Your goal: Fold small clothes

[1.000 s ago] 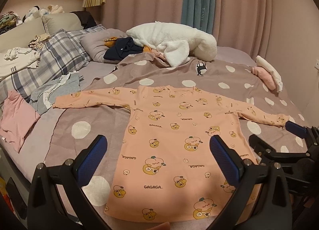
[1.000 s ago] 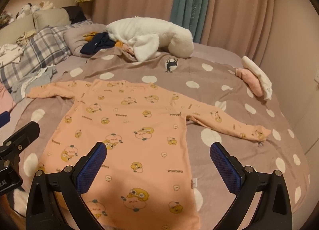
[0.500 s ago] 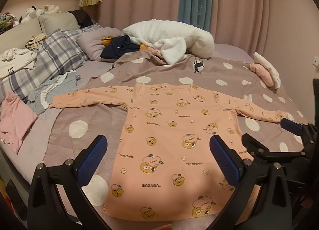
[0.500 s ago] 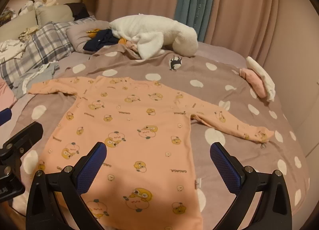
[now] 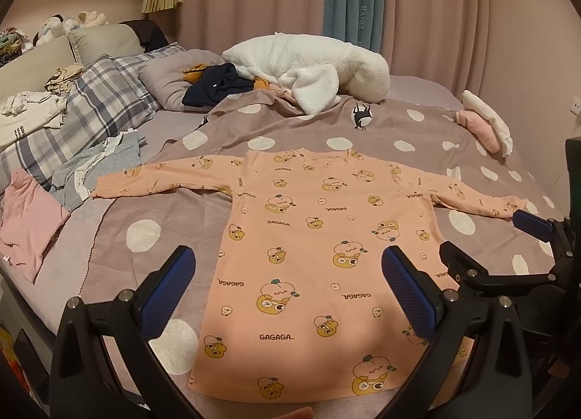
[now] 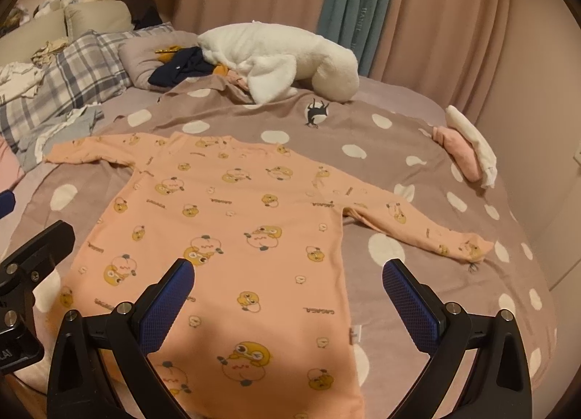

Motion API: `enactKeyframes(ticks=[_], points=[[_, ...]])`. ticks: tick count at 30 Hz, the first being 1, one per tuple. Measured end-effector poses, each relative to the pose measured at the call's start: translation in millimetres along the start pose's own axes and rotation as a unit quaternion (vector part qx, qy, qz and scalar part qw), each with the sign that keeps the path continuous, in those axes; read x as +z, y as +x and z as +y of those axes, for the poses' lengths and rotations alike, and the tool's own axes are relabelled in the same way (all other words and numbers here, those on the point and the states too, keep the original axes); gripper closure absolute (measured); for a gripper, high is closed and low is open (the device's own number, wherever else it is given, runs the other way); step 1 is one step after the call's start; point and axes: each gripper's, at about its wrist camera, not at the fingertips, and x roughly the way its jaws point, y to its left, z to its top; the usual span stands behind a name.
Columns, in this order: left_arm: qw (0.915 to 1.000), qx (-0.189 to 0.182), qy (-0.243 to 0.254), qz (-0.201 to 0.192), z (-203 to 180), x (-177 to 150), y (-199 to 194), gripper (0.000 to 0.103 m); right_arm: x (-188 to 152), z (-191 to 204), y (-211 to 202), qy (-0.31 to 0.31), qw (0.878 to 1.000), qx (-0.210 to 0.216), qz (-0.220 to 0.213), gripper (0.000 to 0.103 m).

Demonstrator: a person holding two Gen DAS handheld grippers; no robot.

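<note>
A peach long-sleeved shirt [image 5: 319, 244] [image 6: 236, 230] printed with yellow cartoon figures lies flat on the polka-dot blanket, both sleeves spread out sideways. My left gripper [image 5: 287, 288] hovers open above the shirt's lower hem, nothing between its blue pads. My right gripper [image 6: 288, 295] is open too, over the lower right part of the shirt. In the left wrist view the right gripper [image 5: 508, 248] shows at the right edge near the right cuff. The left gripper [image 6: 25, 273] shows at the left edge of the right wrist view.
A white plush blanket [image 5: 312, 70] and dark clothes [image 5: 218, 86] lie at the bed's far end. Folded pink and white clothes [image 6: 468, 146] sit far right. A pink garment [image 5: 25, 219], grey clothes [image 5: 98, 164] and a plaid pillow [image 5: 94, 106] lie left. Curtains hang behind.
Both grippers have drawn back and risen slightly, so the shirt sits a little farther off in view. The shirt has not moved. Both stay open.
</note>
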Motion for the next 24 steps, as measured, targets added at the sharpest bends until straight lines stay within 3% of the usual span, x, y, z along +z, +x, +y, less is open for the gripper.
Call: enactKeyframes(ticks=[24], points=[[0.9999,0.006,-0.003,0.008,-3.1,2.4,4.0,0.000,5.2,1.3,-3.6,-0.008,1.000,0.006,-0.023,0.000]])
